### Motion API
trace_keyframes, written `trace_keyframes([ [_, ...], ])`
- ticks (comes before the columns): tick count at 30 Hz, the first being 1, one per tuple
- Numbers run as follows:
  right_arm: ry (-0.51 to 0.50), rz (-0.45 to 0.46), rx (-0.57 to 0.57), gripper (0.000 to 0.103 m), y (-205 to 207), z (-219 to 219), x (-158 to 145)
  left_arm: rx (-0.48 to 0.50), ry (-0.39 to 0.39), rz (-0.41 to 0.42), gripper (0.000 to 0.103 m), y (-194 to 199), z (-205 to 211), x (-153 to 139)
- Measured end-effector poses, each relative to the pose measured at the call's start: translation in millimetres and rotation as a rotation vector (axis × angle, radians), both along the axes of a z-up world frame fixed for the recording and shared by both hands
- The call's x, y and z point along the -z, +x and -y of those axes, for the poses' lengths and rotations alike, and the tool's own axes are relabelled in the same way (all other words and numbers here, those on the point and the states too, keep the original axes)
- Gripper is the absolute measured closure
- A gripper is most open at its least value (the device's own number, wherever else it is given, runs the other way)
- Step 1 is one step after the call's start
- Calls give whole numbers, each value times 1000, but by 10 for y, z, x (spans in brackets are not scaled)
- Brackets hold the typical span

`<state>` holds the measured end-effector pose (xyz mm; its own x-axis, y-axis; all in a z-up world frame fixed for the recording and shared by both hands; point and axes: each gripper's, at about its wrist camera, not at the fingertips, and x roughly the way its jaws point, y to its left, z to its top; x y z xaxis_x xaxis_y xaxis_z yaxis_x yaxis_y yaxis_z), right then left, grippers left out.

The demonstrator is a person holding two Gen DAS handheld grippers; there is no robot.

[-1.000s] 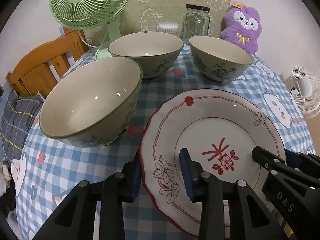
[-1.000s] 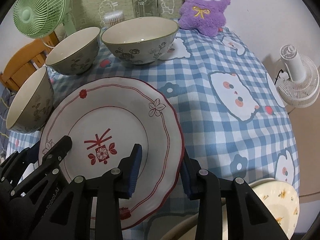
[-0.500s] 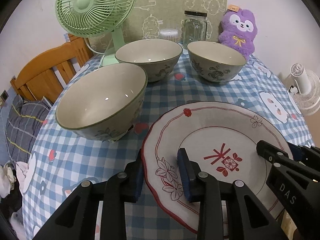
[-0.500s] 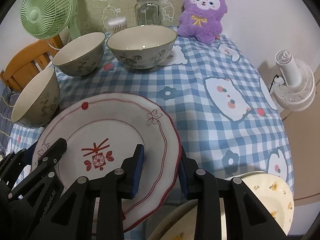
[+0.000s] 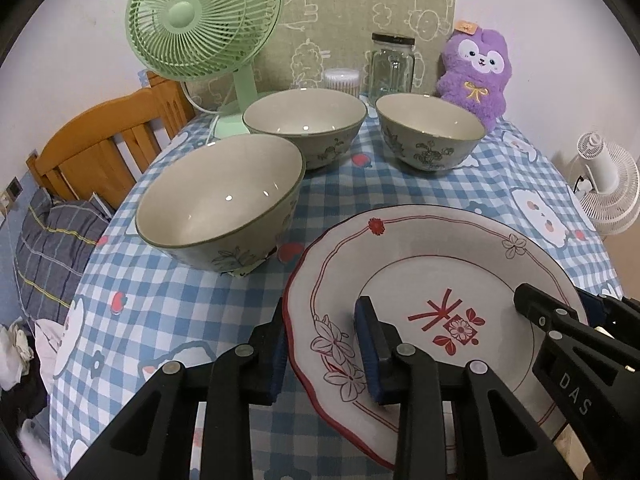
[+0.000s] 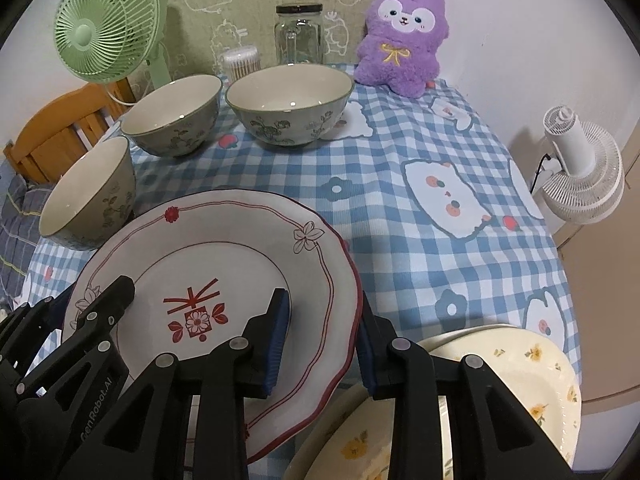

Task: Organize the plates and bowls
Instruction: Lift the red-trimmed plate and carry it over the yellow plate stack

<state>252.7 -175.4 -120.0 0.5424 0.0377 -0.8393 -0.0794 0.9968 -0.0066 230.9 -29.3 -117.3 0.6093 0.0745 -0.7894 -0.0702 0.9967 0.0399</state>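
Red-trimmed and scalloped, the white plate (image 5: 404,272) is sitting clamped at both sides, raised off the blue-checked bench (image 6: 400,208) and tilted. The left claw (image 5: 322,354) is gripping the plate's left rim, one blue pad on top by the flower motif, the other beneath the edge. The right claw (image 6: 320,340) is pinching the opposite rim the same way; its jaws have just been closing on that edge, as have the left claw's on theirs. In the right wrist view, part of the plate is hanging over a stack of cream plates with yellow flowers (image 6: 516,364) at the near right corner of the bench. Three grey-green floral bowls are standing apart beyond the plate: the nearest bowl (image 5: 220,208) just beside its left rim, the middle bowl (image 5: 306,128) and the far-right bowl (image 5: 430,132) further back. Behind them a green fan (image 5: 204,20), a glass jar (image 5: 392,66), a tub of cotton swabs (image 5: 342,80) and a purple plush toy (image 5: 476,76) are lining the wall. A wooden chair (image 5: 104,140) is showing at left, a white fan (image 6: 580,168) at right.
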Motion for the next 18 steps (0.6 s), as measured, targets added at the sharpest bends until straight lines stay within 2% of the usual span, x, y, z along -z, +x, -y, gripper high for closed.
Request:
trace_keyframes([
  [18, -10, 116, 49, 69, -453, 251, -391, 62, 4, 103, 72, -331, 263, -403],
])
